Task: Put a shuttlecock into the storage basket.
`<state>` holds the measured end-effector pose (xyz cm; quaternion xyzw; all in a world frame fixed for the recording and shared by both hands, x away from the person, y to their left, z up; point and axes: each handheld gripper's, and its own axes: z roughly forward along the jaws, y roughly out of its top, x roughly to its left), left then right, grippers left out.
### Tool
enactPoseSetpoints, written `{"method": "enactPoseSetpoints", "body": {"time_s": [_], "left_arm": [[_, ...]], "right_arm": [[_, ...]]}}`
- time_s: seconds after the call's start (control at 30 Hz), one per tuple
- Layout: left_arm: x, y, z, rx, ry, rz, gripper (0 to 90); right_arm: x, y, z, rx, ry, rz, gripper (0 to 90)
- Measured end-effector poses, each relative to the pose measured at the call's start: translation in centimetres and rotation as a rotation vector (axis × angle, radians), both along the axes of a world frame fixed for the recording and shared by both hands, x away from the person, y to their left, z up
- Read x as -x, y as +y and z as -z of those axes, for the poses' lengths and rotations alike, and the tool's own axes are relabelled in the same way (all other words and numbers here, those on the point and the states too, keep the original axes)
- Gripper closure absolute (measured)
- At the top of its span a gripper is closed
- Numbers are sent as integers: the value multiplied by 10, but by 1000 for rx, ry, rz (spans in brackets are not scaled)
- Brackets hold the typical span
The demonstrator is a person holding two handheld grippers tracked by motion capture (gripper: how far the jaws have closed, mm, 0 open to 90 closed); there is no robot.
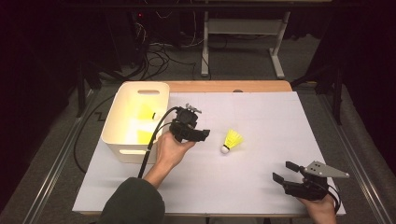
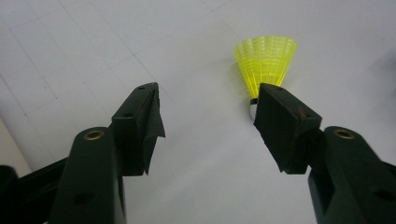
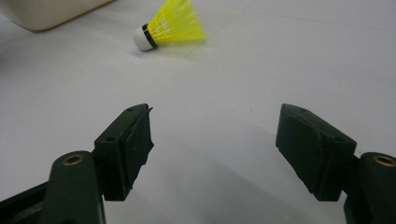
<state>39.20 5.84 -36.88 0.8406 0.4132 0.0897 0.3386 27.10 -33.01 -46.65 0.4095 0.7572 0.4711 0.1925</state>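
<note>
So the yellow shuttlecock [image 1: 230, 140] is lying on its side on the white sheet [image 1: 261, 116], a bit to the right of the white bin [image 1: 133, 95], cork end toward the person, with more yellow stuff already sitting inside that bin. Left gripper [image 1: 205, 134] hangs between the bin and the shuttlecock, near the shuttlecock but not touching it, jaws spread wide with nothing between them. Right gripper [image 1: 285, 171] sits well off from the shuttlecock, down by the near right corner of the sheet, also gaping and empty, pointed back toward the shuttlecock.
</note>
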Motion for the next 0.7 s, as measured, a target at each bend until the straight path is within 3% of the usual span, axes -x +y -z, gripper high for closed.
{"method": "enactPoseSetpoints", "body": {"time_s": [0.7], "left_arm": [[9,5,16,4,1,6,414]], "right_arm": [[-1,0,0,0,0,0,274]]}}
